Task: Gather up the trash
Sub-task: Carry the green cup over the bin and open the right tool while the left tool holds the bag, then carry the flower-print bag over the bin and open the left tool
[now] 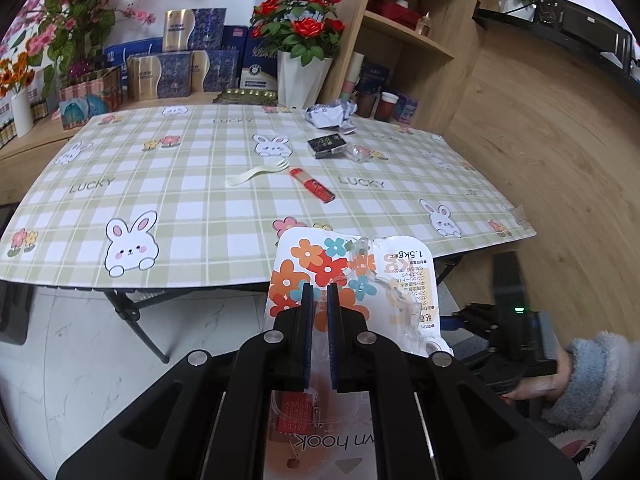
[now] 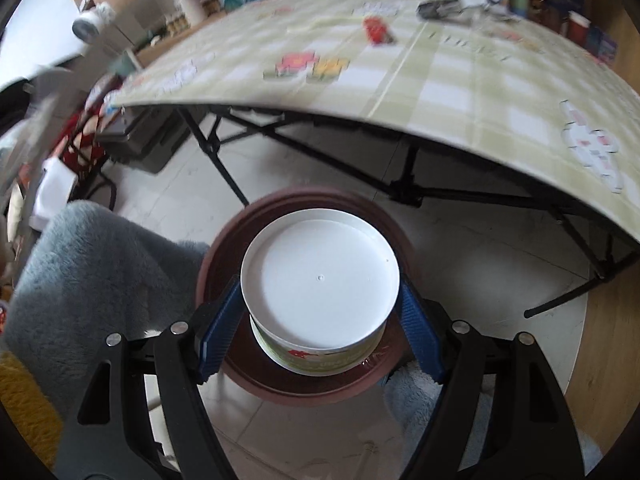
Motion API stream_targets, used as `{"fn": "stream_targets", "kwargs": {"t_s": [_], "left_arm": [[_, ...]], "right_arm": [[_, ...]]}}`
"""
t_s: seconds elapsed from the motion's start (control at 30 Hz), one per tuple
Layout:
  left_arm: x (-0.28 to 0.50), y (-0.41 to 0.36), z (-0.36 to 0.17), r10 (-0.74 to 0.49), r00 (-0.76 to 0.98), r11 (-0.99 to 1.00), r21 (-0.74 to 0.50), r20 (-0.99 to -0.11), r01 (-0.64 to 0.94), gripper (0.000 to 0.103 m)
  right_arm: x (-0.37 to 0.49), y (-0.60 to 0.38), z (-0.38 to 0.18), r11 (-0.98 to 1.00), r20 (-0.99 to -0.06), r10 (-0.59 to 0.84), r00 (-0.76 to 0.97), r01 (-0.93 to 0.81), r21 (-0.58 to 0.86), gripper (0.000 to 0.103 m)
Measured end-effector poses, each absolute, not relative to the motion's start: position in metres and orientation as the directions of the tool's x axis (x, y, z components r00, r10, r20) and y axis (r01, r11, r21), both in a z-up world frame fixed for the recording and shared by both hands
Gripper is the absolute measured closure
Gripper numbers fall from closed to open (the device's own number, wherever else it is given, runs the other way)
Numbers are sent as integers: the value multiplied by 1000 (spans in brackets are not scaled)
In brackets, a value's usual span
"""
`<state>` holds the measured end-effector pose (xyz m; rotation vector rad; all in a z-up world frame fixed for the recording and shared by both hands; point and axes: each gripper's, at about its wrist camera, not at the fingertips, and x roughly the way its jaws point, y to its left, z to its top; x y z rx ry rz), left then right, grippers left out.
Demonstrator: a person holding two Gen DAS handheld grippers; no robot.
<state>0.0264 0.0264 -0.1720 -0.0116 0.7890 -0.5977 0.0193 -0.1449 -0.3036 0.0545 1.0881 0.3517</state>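
Note:
My left gripper (image 1: 319, 290) is shut on a flat flowered hook package (image 1: 352, 268), held just off the near edge of the checked table (image 1: 160, 168). On the table lie a white plastic fork (image 1: 256, 174), a red tube (image 1: 314, 186), a black box (image 1: 327, 146), clear plastic (image 1: 358, 154) and crumpled paper (image 1: 330, 114). My right gripper (image 2: 320, 286) is shut on a white round tub (image 2: 320, 276) with a green and red label, its blue pads (image 2: 222, 328) against both sides. The tub hangs over a brown round container (image 2: 304, 380) on the floor.
Flower pots, boxes and a wooden shelf (image 1: 404, 40) stand behind the table. The table's black folding legs (image 2: 404, 192) cross beneath it. A fluffy grey-blue garment (image 2: 92, 272) is at the left, and a hand in a fluffy sleeve (image 1: 592, 372) at the right.

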Motion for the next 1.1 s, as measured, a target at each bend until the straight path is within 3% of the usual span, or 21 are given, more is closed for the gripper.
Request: {"fn": "stream_targets", "kwargs": {"t_s": [0.27,0.37,0.43,0.87,1.1], "left_arm": [[34,26,-189,-507,530,835,-236,-680,496,96],[32,21,-193,-503,525,832,-220,-686,509,96],[31,19,-195,-502,523,830,-215,-689,514,96],[21,0,-205,-508,507,817,-202,-696,541,96],[22,-23,-233,-498,441,797,-193,-747,573,96]], "right_arm": [[30,-133,-330,951,-891,278,359,-235,202,28],[31,-137,-325,957,-885,266,383,-219,192,14],[31,-141,-319,958,-875,268,403,-207,197,13],[-15,-199,-244,993,-724,119,680,-68,100,6],[-31,-226,-241,992,-661,35,749,54,114,6]]}}
